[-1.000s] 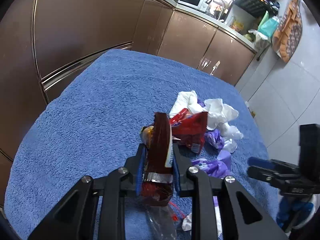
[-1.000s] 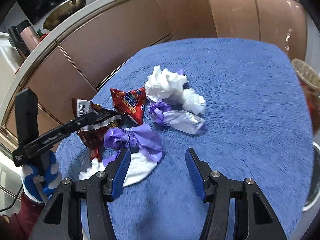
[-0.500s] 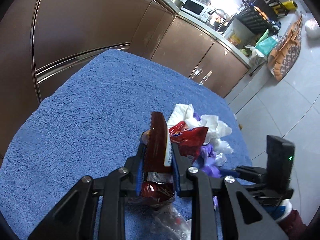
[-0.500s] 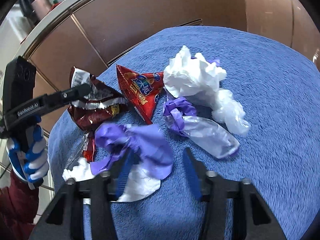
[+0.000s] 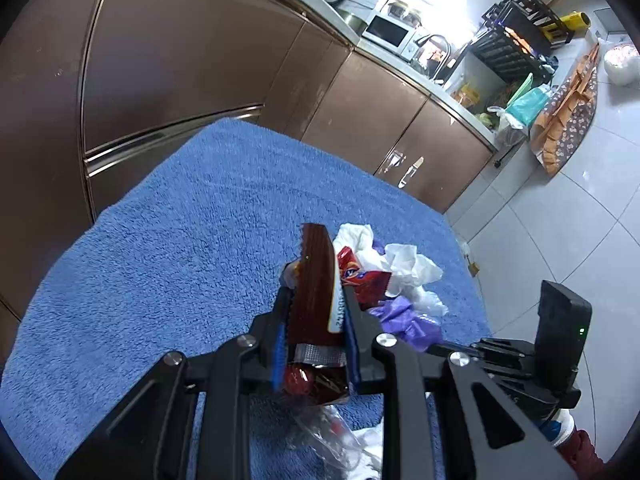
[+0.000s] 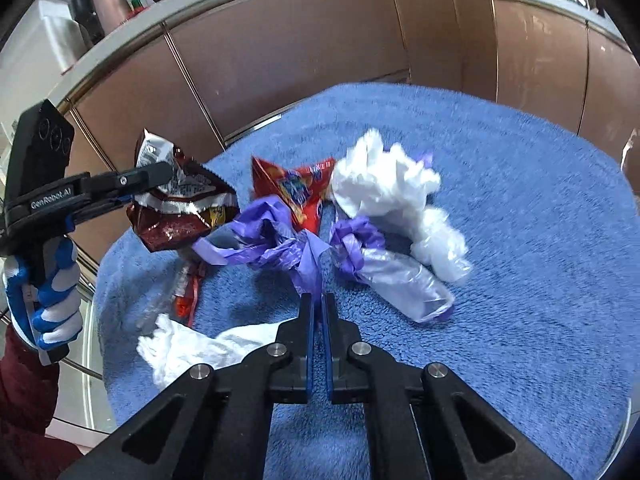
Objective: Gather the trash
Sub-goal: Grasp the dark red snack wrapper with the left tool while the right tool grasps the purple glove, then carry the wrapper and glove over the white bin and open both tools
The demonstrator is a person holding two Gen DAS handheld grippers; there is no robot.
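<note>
Left gripper clamped on dark red snack wrapper, wrapper upright between the pads; behind it red chip bag, white crumpled tissue, purple plastic bag on blue towel; right gripper body at right edge; brown cabinets beyond.

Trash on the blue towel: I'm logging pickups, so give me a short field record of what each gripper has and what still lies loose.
left gripper: shut on the dark red snack bag, held clear of the towel
right gripper: jaws have just been closing, now pinching the purple plastic bag
surface: blue towel
loose on towel: red chip bag, white crumpled tissue, clear purple-tied bag, white tissue near the edge
</note>
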